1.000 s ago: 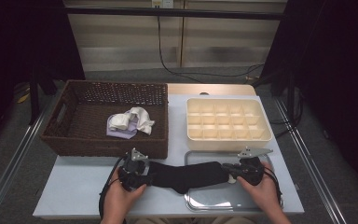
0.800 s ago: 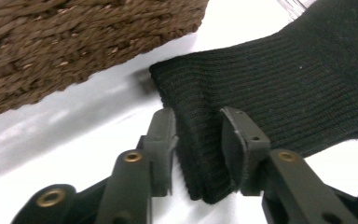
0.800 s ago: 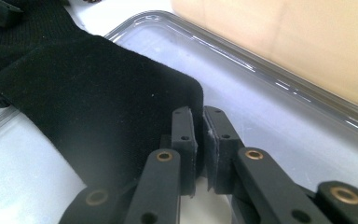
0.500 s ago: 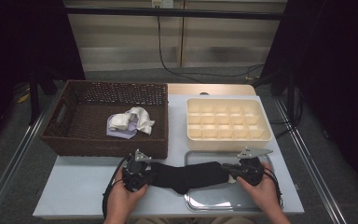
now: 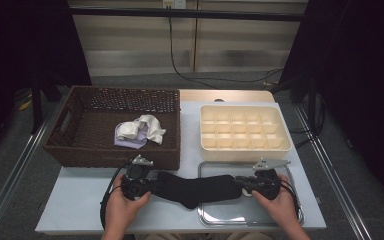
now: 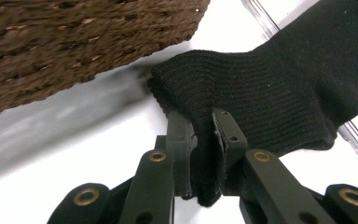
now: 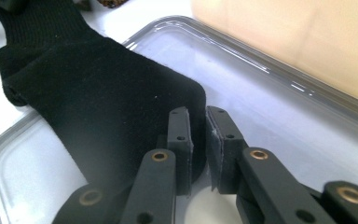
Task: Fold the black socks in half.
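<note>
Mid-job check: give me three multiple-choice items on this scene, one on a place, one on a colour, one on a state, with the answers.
1. Where does the sock lie?
A. in the basket
B. partly over the metal tray, partly on the table
C. in the divided box

2. What colour is the sock?
A. white
B. black
C. purple

3. How does the left gripper stand?
A. shut on the sock
B. wide open
C. resting in the basket

Answers: 1 B, since one end overlaps the tray's rim; 2 B, as it is black in every view; 3 A, because knit fabric is pinched between its jaws.
</note>
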The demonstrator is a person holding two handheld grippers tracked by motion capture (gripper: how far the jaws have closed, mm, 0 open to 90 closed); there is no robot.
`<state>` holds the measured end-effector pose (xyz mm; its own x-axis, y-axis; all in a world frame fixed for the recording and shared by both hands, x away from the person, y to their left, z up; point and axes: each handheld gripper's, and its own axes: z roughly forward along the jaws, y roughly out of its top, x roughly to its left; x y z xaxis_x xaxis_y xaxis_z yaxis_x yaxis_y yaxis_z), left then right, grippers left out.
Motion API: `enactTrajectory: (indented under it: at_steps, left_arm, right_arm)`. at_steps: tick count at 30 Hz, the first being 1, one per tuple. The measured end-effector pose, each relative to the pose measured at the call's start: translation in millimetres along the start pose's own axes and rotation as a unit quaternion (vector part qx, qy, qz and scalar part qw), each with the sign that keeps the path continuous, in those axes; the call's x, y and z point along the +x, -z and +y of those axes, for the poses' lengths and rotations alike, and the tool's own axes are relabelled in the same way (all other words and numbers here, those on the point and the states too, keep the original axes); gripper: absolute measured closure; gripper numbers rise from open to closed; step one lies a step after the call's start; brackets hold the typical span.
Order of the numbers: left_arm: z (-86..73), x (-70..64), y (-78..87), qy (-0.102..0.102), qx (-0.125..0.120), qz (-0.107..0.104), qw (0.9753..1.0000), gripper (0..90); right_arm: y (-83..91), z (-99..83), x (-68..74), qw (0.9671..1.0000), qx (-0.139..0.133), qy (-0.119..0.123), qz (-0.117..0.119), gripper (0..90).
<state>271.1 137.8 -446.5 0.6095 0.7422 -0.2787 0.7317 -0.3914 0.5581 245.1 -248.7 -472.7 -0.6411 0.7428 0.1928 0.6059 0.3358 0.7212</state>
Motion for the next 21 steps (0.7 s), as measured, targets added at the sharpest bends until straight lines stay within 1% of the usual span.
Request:
enactTrajectory:
  at_steps: [3, 6, 8, 9, 12, 13, 14, 17, 21]
  left_arm:
    - [1.4, 4.2, 6.2, 0.004, -0.001, -0.005, 1.0000, 79.1]
    - [2.0, 6.4, 8.5, 0.007, -0.001, -0.005, 1.0000, 79.0]
    - [2.9, 8.8, 10.7, 0.010, 0.002, -0.009, 0.9999, 79.0]
    - [3.8, 9.8, 11.9, 0.011, 0.007, -0.014, 0.9998, 79.0]
    - [5.1, 10.1, 13.3, 0.010, 0.008, -0.014, 0.9998, 79.0]
    - [6.3, 11.0, 15.1, 0.006, 0.016, -0.017, 0.9997, 79.0]
    - [7.4, 11.8, 17.1, 0.007, 0.016, -0.019, 0.9997, 79.0]
    - [8.9, 12.5, 20.4, 0.011, 0.015, -0.021, 0.9996, 79.0]
    - [11.9, 11.9, 25.0, 0.008, 0.014, -0.024, 0.9996, 79.1]
  right_arm:
    - [-2.6, 2.0, 3.9, 1.0000, -0.001, 0.004, 0.006, 79.1]
    - [-4.6, 2.7, 5.2, 0.9999, -0.001, 0.005, 0.009, 78.5]
    - [-6.8, 3.6, 7.0, 0.9999, -0.001, 0.007, 0.012, 77.0]
    - [-7.4, 4.0, 7.9, 0.9999, 0.000, 0.006, 0.012, 77.0]
    - [-8.7, 4.9, 8.8, 0.9999, -0.001, 0.008, 0.015, 77.1]
    - [-9.2, 5.4, 9.6, 0.9999, 0.000, 0.008, 0.015, 77.1]
    - [-10.5, 6.4, 10.1, 0.9998, -0.001, 0.012, 0.017, 77.0]
    - [-11.5, 7.6, 11.3, 0.9998, 0.000, 0.008, 0.016, 76.3]
    - [-13.6, 9.4, 12.6, 0.9997, 0.001, 0.012, 0.020, 76.7]
